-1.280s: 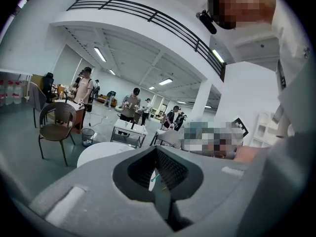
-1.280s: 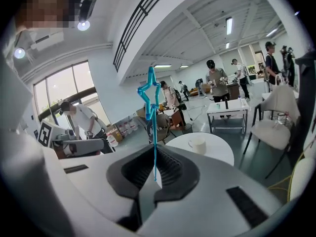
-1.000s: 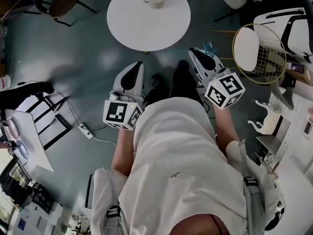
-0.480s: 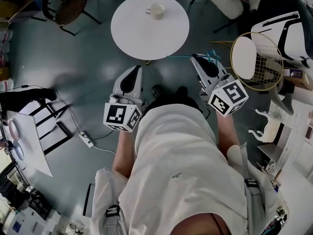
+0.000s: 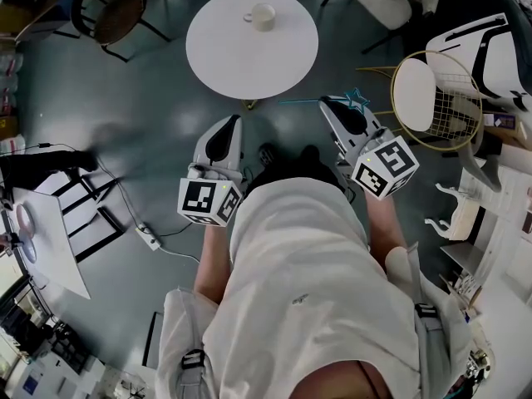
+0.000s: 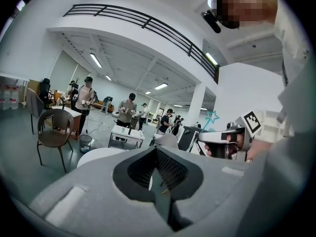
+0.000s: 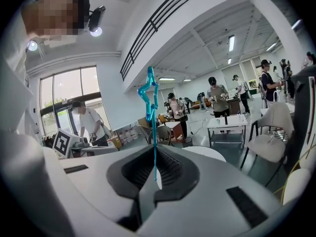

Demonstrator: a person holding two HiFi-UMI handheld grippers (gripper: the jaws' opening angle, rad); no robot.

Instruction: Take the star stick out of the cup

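Observation:
A thin cyan star stick (image 7: 149, 98) stands upright between the jaws of my right gripper (image 7: 155, 149), which is shut on its shaft. From the head view the star (image 5: 357, 100) shows beside the right gripper (image 5: 328, 102), and the shaft runs left over the floor. The white cup (image 5: 263, 15) stands on the round white table (image 5: 241, 65), well away from the stick. My left gripper (image 5: 234, 123) hangs low by the person's left side. Its jaws meet with nothing between them (image 6: 156, 152). The left gripper view also catches the right gripper (image 6: 217, 138) and the star (image 6: 213, 116).
A wire chair with a white cushion (image 5: 432, 98) stands just right of the right gripper. A brown chair (image 5: 112, 7) is at the top left. A power strip and cables (image 5: 148, 229) lie on the grey floor at the left. Several people stand at tables in the background.
The round table and cup sit slightly lower and smaller in the head view. The right gripper still holds the stick at about the same spot. The left gripper has barely moved.

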